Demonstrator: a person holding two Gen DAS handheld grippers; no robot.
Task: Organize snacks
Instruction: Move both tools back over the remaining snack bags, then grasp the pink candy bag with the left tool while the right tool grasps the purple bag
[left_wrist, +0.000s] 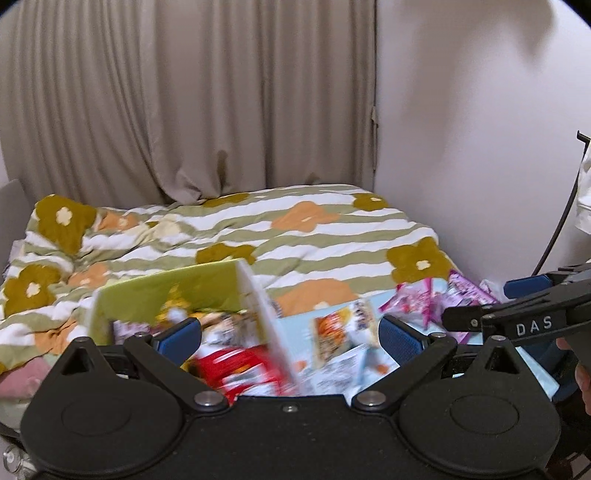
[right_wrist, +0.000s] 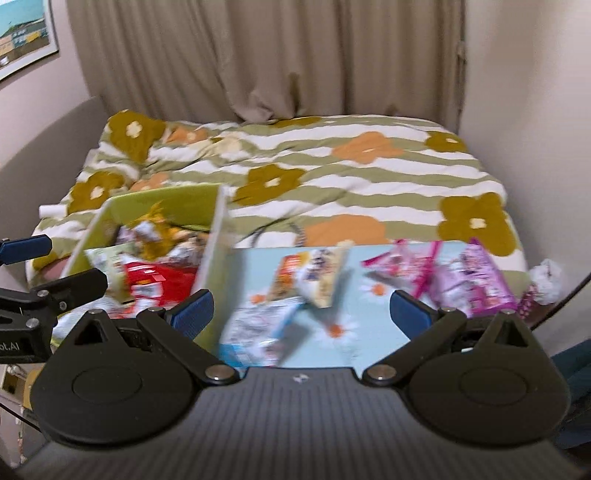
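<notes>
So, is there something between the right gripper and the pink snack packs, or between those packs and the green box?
Nothing visible blocks the open right gripper from the pink snack packs. Toward the green box, the orange snack pack lies on the blue mat, and the box's white side wall stands up.

Beige curtains (left_wrist: 192, 99) hanging behind a bed, flowery stripy blanket (right_wrist: 332, 166) lying on it, picture (right_wrist: 22, 33) hanging on the wall

"DAS" on right tongs (left_wrist: 532, 325), "ot.AI" on left tongs (right_wrist: 14, 345)
</notes>
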